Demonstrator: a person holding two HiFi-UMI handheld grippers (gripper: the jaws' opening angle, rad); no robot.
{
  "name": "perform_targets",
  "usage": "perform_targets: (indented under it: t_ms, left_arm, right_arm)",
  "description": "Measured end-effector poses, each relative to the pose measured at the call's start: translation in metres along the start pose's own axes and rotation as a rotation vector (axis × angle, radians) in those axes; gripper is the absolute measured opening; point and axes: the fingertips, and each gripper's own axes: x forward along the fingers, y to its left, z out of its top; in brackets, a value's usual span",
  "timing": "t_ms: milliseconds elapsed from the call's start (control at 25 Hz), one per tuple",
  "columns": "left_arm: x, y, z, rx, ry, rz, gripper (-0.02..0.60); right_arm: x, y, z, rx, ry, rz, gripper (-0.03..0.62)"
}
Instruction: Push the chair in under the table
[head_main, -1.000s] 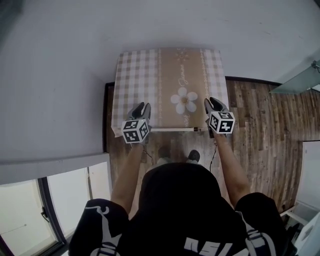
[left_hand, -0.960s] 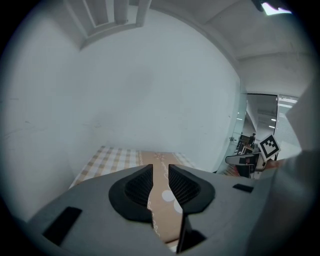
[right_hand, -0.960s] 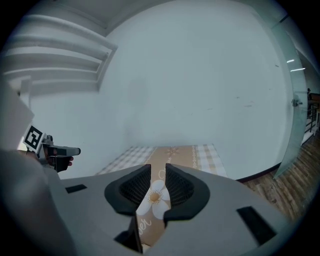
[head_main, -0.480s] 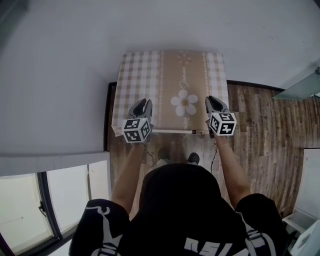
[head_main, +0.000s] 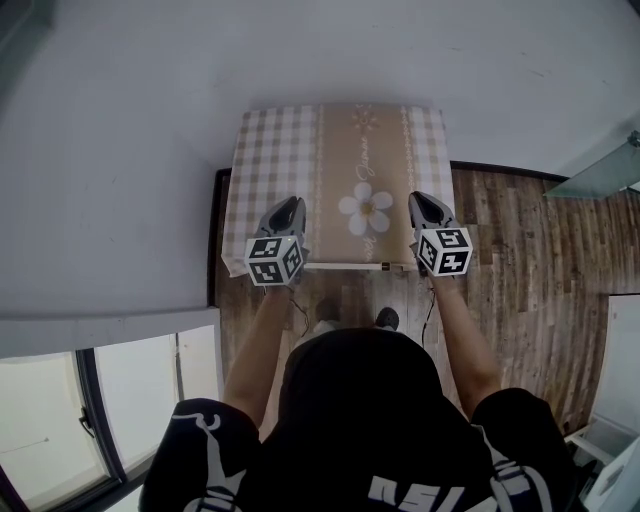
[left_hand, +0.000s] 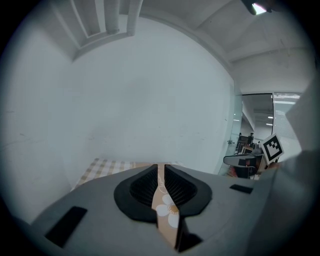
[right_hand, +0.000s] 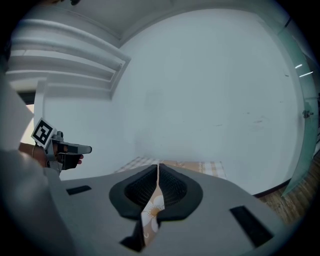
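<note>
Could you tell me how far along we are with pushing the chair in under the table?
Looks done: only a pale rail, probably the chair back, shows along the table's near edge, and no seat stands out over the floor. In hand: nothing; the left tongs and right tongs have just been closing, empty, above the table. Left: seemingly only to step away.

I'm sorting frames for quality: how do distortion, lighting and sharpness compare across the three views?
Head view: soft, even light, no hard shadows; the tablecloth is sharp, though the wide lens bows the floor edges. Left gripper view: round fisheye with black corners, a ceiling light glares at top right. Right gripper view: same dark-cornered circle; the white wall is flat and featureless.
</note>
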Motion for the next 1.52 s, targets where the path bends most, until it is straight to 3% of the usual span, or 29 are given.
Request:
perform_targets:
  t_ms: [1520]
  left_arm:
    - [0.008,-0.003,-0.009,0.035,0.045,-0.036,0.026]
  right_arm:
    - [0.003,0.005,-0.007,-0.041,0.048,-0.020,0.014]
